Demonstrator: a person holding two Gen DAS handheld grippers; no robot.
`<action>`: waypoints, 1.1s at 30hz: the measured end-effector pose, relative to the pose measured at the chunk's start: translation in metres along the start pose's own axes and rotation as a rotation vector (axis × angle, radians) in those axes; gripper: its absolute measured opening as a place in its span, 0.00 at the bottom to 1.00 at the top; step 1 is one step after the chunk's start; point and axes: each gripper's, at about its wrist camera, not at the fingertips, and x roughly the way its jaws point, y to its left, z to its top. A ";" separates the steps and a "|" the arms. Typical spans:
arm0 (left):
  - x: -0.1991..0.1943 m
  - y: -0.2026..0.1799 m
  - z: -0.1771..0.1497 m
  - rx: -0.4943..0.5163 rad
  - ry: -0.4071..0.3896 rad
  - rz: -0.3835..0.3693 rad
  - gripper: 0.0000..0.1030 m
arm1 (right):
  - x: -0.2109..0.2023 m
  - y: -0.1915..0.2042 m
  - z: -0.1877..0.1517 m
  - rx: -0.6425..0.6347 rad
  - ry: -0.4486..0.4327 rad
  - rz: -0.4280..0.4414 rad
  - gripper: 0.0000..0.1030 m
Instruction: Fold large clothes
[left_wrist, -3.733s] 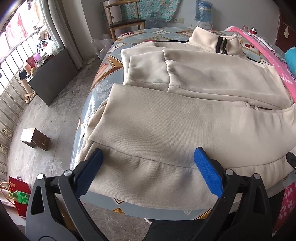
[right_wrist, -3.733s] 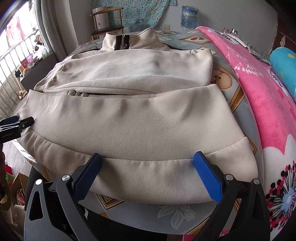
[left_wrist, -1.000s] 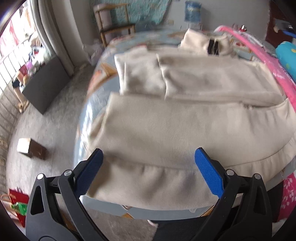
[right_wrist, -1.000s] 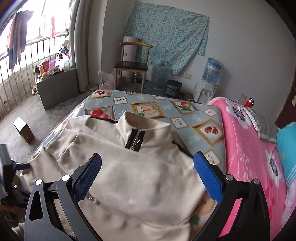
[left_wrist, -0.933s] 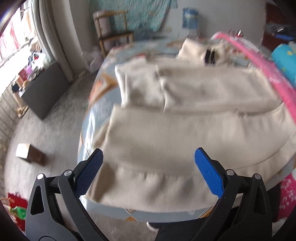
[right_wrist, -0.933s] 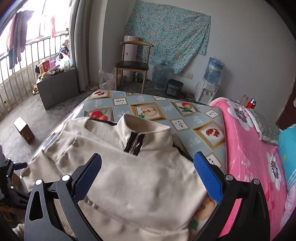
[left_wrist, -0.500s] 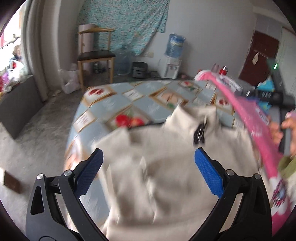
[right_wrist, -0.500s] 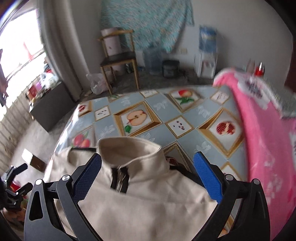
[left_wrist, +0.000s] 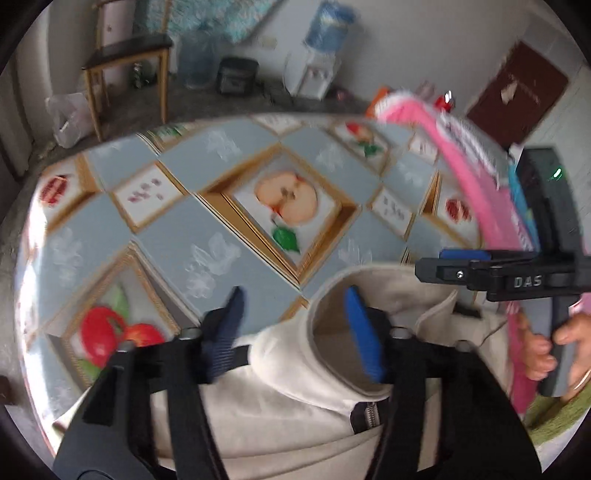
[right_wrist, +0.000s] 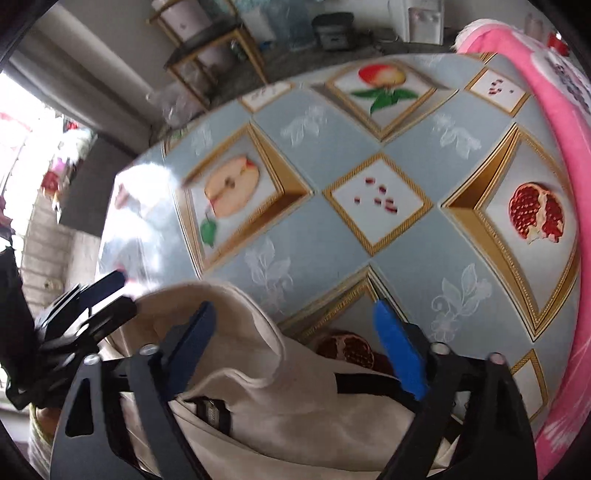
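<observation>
The cream jacket (left_wrist: 295, 413) is lying on the fruit-patterned sheet (left_wrist: 207, 229), collar end nearest both tools; the left gripper (left_wrist: 295, 325) is straddling the collar's left part, jaws just closing, partly open, pads not visibly pressing; the right gripper (right_wrist: 295, 339) is straddling the collar's right part, jaws closing, still wide, gripping nothing.

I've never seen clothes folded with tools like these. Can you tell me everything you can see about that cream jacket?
The jacket is cream, of soft fleece-like cloth, with a stand-up collar and a dark zipper at the neck. It lies on the fruit-patterned table cover, collar end nearest both cameras. The left gripper has just been closing across one side of the collar, one blue finger inside it; the right gripper has been closing across the other side. Neither visibly pinches it yet.
</observation>
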 end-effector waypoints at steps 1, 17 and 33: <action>0.005 -0.004 -0.003 0.020 0.012 0.008 0.22 | 0.001 0.000 -0.004 -0.005 0.006 0.002 0.57; -0.059 -0.072 -0.123 0.568 -0.044 0.076 0.09 | -0.039 0.037 -0.155 -0.477 -0.035 -0.200 0.13; -0.070 -0.059 -0.150 0.537 -0.009 0.032 0.13 | -0.006 0.074 -0.133 -0.390 -0.048 0.044 0.29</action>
